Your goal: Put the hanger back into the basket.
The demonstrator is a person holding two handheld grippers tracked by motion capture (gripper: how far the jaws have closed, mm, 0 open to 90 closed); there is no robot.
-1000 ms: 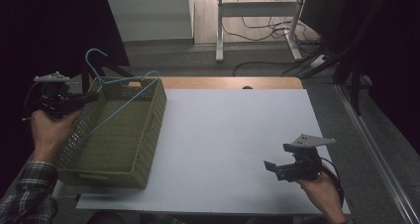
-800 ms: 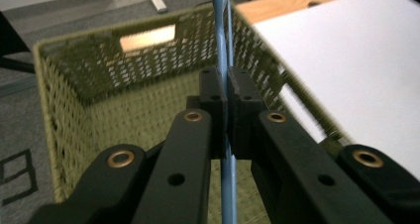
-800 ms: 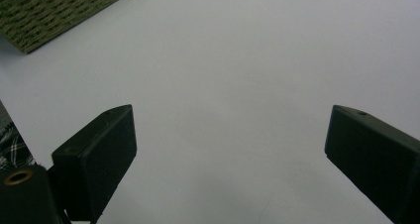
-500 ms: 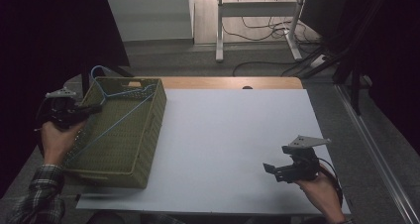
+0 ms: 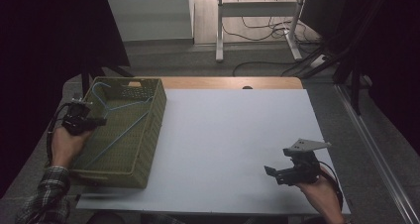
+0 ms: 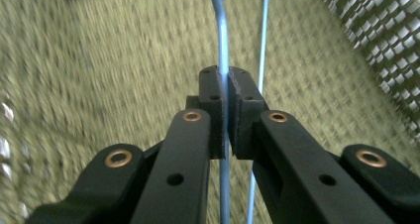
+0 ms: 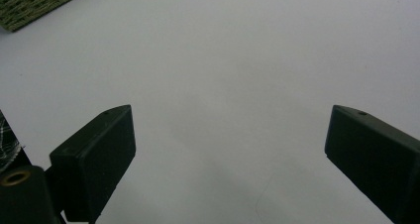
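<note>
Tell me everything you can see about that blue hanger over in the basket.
The blue hanger looks like thin wire with a light blue coating: a curved hook at the far end and straight, slim arms. It lies slanted inside the green woven basket, its hook rising toward the far left corner. The left hand-held gripper is shut on one wire, pinched between its black pads; a second strand runs just beside.

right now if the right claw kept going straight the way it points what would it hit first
Probably nothing soon: the right claw, open and empty, faces bare white table. The green basket sits far off to one side of that line, though depth is hard to judge.
</note>
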